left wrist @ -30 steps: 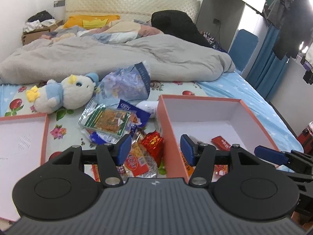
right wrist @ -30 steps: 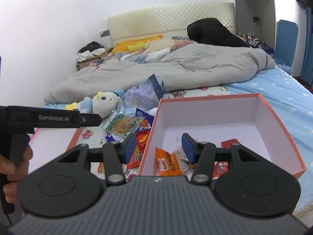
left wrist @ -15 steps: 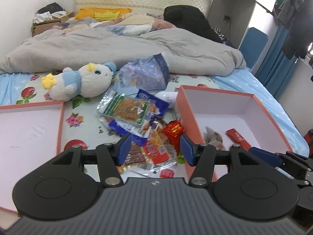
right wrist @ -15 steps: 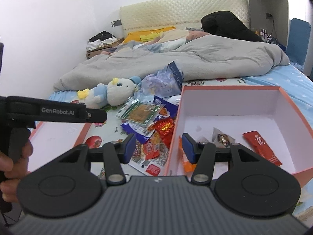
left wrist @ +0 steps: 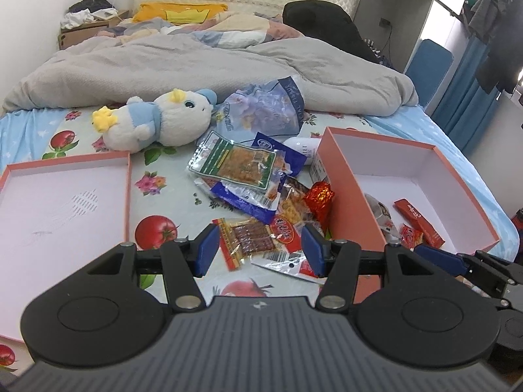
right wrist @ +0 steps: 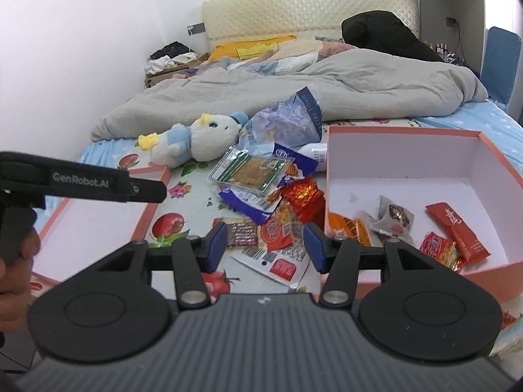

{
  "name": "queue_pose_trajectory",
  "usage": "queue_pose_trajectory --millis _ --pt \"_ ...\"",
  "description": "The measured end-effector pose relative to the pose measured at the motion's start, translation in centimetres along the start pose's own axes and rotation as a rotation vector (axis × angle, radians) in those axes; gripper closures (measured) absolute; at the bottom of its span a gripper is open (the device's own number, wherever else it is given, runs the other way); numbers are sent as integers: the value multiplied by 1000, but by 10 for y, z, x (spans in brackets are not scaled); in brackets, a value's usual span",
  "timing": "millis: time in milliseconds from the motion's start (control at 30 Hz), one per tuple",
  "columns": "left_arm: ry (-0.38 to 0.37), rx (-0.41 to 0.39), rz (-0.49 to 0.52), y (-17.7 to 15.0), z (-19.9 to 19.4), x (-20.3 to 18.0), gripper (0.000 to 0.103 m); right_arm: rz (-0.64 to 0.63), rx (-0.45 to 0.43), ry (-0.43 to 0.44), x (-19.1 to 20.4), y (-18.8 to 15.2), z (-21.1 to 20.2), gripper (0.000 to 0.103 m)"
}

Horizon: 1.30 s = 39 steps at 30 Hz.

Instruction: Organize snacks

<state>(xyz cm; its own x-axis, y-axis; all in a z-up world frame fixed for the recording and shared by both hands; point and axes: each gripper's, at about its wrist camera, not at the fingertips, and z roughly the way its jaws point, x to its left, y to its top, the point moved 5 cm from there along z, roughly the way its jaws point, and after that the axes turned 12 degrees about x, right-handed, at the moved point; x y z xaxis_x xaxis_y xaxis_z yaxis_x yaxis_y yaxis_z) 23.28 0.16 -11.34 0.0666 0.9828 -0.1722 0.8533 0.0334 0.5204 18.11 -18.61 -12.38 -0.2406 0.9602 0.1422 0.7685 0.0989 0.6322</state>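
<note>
A bed is seen past the right gripper [right wrist: 264,245], whose blue fingers are held apart with nothing between them. Snack packets [right wrist: 261,192] are heaped beside a pink box [right wrist: 490,272] holding several packets. A plush toy [right wrist: 199,140] lies behind.

Box wall [left wrist: 351,202] blocks snack pile [left wrist: 258,192] rt side.

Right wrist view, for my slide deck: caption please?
Open right gripper above loose snack packets beside a coral cardboard box holding a few wrapped snacks.
</note>
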Motion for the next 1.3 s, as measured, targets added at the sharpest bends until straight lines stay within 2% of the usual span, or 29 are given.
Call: queue_pose_trajectory --millis 267,500,867,1067,1200,1267,1300 --pt "-26 41 -6 -13 3 23 39 1 13 -27 18 -11 3 49" --pt "-47 67 -33 -18 25 37 39 5 16 -40 27 -16 15 49" --pt "-66 80 -53 5 69 52 39 -22 60 -55 34 -18 53 49" --pt "-60 138 -55 17 106 65 39 -46 96 -67 39 -15 83 49" --pt "-54 183 -50 21 133 74 32 -63 132 -98 39 -15 106 49" --pt "-69 191 -60 24 146 76 25 -55 150 -115 37 -16 116 48" --pt "-92 201 -69 23 153 77 21 -53 162 -126 36 -16 122 37"
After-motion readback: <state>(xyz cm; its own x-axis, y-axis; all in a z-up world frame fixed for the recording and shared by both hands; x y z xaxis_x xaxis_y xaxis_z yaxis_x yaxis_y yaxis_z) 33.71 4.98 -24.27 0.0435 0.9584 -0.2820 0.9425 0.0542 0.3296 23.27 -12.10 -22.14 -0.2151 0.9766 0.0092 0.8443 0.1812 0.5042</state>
